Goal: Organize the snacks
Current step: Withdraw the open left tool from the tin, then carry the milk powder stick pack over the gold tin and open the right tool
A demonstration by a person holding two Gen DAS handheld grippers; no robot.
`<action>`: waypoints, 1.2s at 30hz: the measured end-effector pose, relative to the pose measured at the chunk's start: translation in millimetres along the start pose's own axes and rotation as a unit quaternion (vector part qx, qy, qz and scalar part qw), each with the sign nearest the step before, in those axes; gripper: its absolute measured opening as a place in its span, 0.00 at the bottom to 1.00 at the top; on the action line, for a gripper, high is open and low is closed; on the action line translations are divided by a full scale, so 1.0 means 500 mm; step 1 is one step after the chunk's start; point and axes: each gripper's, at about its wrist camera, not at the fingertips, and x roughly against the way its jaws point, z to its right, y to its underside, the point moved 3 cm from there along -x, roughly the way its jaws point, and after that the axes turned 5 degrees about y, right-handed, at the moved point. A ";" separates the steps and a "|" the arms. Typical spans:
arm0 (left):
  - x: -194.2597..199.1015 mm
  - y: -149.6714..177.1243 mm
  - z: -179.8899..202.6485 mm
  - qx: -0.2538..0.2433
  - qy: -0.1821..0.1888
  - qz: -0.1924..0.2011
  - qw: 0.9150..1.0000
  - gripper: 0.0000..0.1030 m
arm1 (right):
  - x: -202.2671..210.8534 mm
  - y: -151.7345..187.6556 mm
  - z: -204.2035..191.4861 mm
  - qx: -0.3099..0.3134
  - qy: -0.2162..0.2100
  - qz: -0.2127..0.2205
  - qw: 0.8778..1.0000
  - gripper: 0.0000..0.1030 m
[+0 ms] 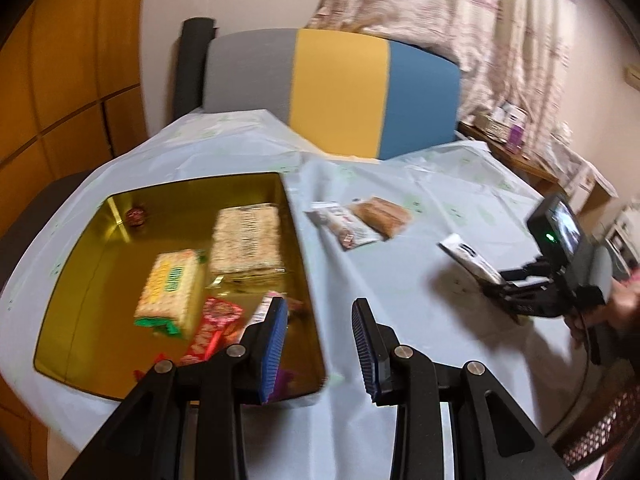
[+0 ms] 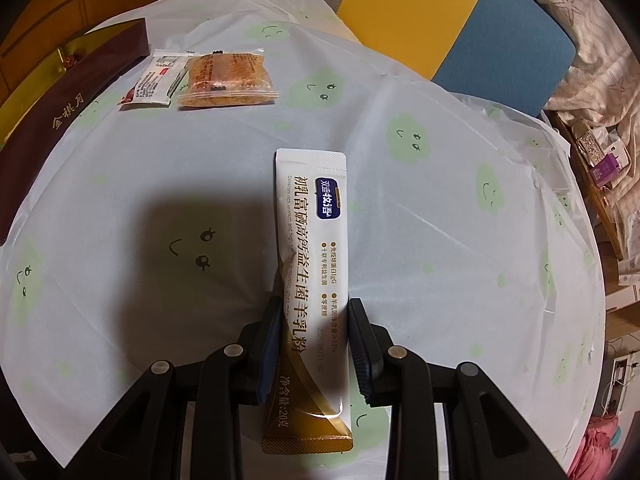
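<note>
While the left tongs (image 1: pixel 320 312) hang spread over the right edge of the gold tin (image 1: pixel 304 240) with nothing between their blue pads, the right tongs (image 2: pixel 314 320) are pinching a long white-and-gold sachet (image 2: pixel 310 248) across its width, low over the bench (image 2: pixel 400 240). The sachet's white end points away from the hand and its gold end trails back between the arms of the tool.

Inside the tin, nearest the left tongs, lie a red wrapped sweet (image 1: pixel 212 328) and a green-and-cream cracker pack (image 1: pixel 170 290). Beyond them is a larger pale speckled pack (image 1: pixel 246 240), and in the far corner a small dark round sweet (image 1: pixel 136 216).

On the pale tablecloth (image 2: pixel 120 184) printed with green smiling clouds, past the tin, two snacks remain side by side and touching: a white bar wrapper (image 2: pixel 154 80) and a clear-wrapped brown cake (image 2: pixel 228 76). From the right wrist the tin's maroon outer wall (image 2: pixel 80 92) stands just left of them.

Farther back is a chair (image 1: pixel 340 88) with a back in grey, yellow and blue, then a patterned curtain (image 1: pixel 460 12).
</note>
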 end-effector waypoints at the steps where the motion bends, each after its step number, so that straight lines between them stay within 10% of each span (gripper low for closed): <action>1: -0.001 0.002 0.013 -0.007 0.009 -0.001 1.000 0.33 | 0.000 0.000 -0.001 0.000 0.001 0.000 1.000 0.31; 23: -0.106 0.173 0.183 -0.134 0.115 -0.064 0.982 0.33 | -0.003 -0.010 0.024 -0.031 -0.028 -0.010 0.999 0.26; 36: -0.105 0.184 0.171 -0.116 0.134 -0.031 0.984 0.35 | 0.128 -0.104 -0.047 -0.015 -0.181 0.038 0.983 0.26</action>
